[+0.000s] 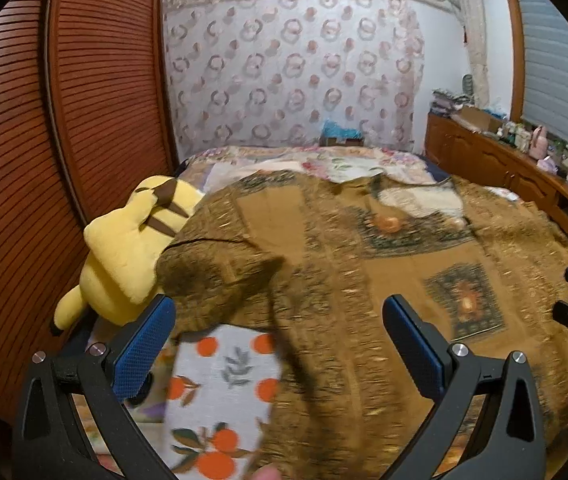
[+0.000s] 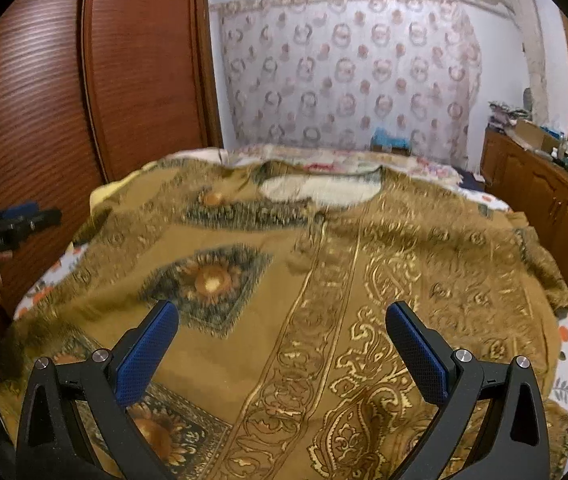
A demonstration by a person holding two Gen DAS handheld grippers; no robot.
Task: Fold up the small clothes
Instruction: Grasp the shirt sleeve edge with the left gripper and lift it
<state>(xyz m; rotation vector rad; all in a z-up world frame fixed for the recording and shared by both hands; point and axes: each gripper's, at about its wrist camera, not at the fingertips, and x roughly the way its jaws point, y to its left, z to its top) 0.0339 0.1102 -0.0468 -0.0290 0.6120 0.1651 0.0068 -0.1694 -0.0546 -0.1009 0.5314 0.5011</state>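
Fabric was the whole foreground: a brown-and-gold patterned garment [image 2: 324, 280] lay spread face up across the bed, its pale neckline toward twelve o'clock and its hem running under both cameras at six. It rested on a white sheet printed with oranges [image 1: 219, 392], which showed bare at seven o'clock in the left wrist view and at four o'clock in the right. The left gripper [image 1: 279, 348] hovered over the garment's left edge with its blue pads spread wide and nothing between them; the right gripper [image 2: 281, 352] hung over the gold centre panel, likewise wide apart and empty. At ten o'clock in the left view a yellow plush toy [image 1: 123, 240] sat touching the cloth's rolled-up side, which looked lumpy there rather than flat. Beyond lay a floral quilt [image 1: 324, 164], a patterned curtain [image 1: 292, 68], a slatted wooden wardrobe [image 1: 83, 80] at nine and a cluttered sideboard [image 1: 504, 156] at two. Folding appeared not yet begun. The risks, as I judged them: a pinch taken through the cloth could catch the orange-print sheet as well and drag it up, the bunched left side could fold in crooked, and the toy could snag or tumble if that edge was swept across.
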